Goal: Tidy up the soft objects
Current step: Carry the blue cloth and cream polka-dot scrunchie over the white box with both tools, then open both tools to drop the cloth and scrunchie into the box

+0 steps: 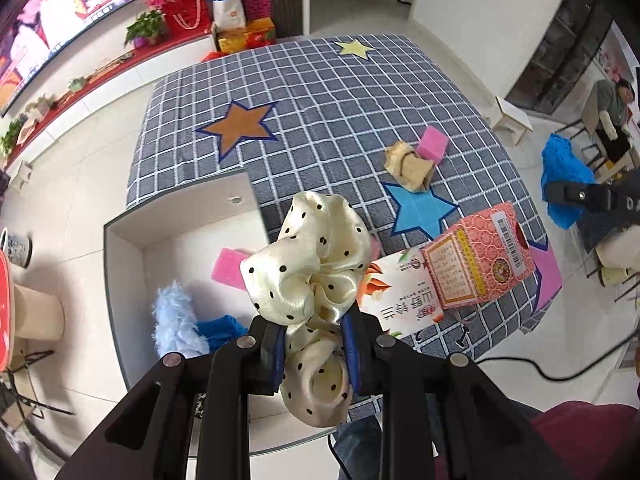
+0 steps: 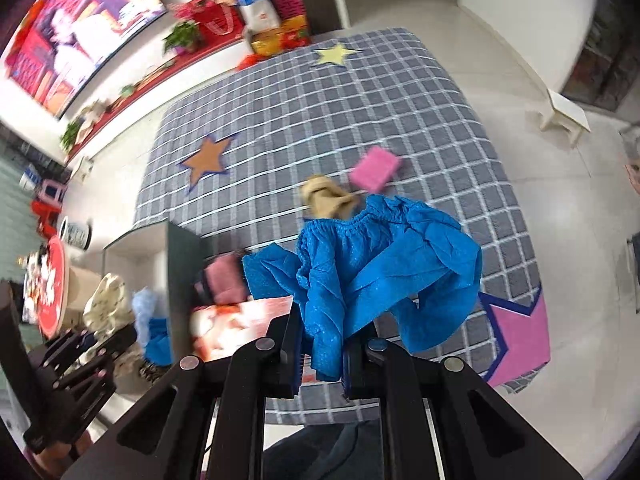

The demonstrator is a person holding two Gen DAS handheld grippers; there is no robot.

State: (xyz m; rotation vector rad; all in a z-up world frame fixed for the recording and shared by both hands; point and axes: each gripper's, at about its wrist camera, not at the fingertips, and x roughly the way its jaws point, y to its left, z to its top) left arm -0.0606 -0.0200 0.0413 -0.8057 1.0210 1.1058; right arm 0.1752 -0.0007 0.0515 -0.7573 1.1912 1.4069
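Left gripper (image 1: 314, 354) pinching cream polka-dot scrunchie (image 1: 316, 276), hanging above white box (image 1: 124, 264). Right gripper (image 2: 322, 356) clamping blue shoe cover (image 2: 360, 272), dangling over checked tablecloth (image 2: 320, 112); pink sponge (image 2: 374, 170), beige pouch (image 2: 326, 198) lying beyond fingertips.

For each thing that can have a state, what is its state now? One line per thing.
Left gripper: shut on the cream scrunchie, lifted.
Right gripper: shut on the blue shoe cover, lifted.
White box: open, holding a pink sponge, fluffy blue item and blue cloth.
Second pink sponge: on the table.
Beige pouch: on the table, crumpled.
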